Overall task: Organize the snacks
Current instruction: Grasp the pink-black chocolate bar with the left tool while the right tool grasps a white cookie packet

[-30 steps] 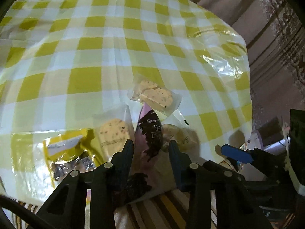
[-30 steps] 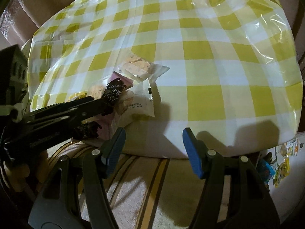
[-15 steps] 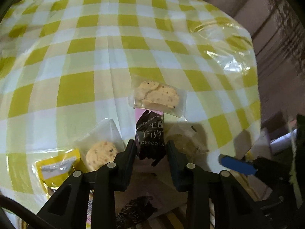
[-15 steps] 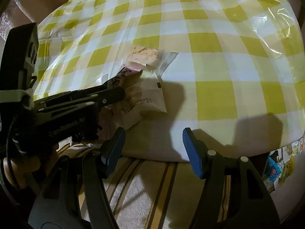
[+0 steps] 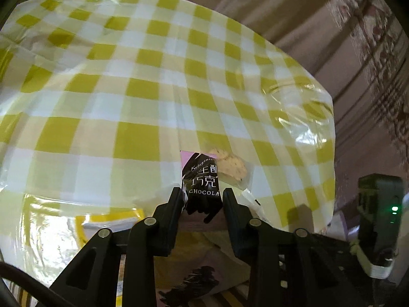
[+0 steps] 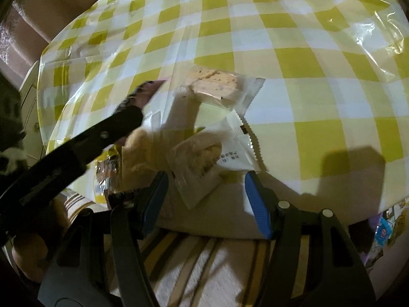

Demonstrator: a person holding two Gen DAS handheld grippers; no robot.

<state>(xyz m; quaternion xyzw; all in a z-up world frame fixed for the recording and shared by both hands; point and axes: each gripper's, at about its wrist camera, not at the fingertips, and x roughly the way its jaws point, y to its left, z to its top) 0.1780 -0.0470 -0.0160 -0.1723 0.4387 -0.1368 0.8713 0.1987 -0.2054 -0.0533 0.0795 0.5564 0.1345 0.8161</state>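
Observation:
My left gripper is shut on a pink and black chocolate packet, held just above the checked table. From the right wrist view, the left gripper reaches in from the left with the chocolate packet sticking out of its tip. My right gripper stands open at the table's near edge. A white cookie packet lies there, its lower corner between the blue pads without touching them. Further in lies a clear cookie packet, which also shows behind the chocolate as the clear cookie packet.
A yellow snack packet lies near the table edge at the left, and another cookie packet sits beside it. Clear plastic covers the yellow checked cloth. Striped fabric lies below the edge. Small colourful items lie low at the right.
The left gripper closed on the chocolate packet and carried it up and forward over the table. The right gripper moved in close to the white cookie packet, still open.

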